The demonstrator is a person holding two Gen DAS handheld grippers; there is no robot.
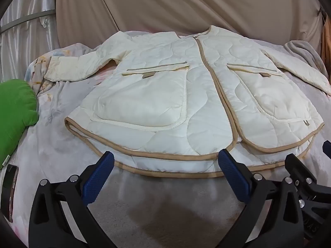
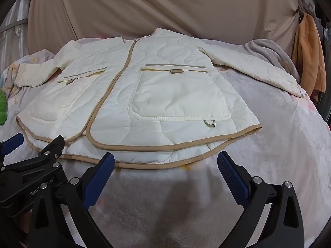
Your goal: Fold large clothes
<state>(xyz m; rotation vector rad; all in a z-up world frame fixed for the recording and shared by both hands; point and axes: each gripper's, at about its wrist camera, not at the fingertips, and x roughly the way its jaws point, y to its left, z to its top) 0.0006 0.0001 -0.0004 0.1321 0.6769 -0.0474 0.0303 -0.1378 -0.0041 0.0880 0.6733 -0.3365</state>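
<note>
A cream quilted jacket (image 1: 165, 86) with tan trim lies flat, front up, on the bed, both sleeves spread out to the sides; it also shows in the right wrist view (image 2: 144, 95). My left gripper (image 1: 165, 161) is open and empty, just short of the jacket's bottom hem, left of the zip line. My right gripper (image 2: 165, 163) is open and empty at the hem below the right pocket. The right gripper also shows at the right edge of the left wrist view (image 1: 310, 161). The left gripper also shows at the left edge of the right wrist view (image 2: 37, 144).
The bed is covered by a pale fleece blanket (image 1: 165, 206). A green cushion (image 1: 14, 115) and a phone (image 1: 9, 188) lie at the left. A grey blanket (image 2: 271, 55) is bunched at the back right. An orange garment (image 2: 310, 66) hangs at the far right. A beige curtain (image 1: 186, 6) is behind.
</note>
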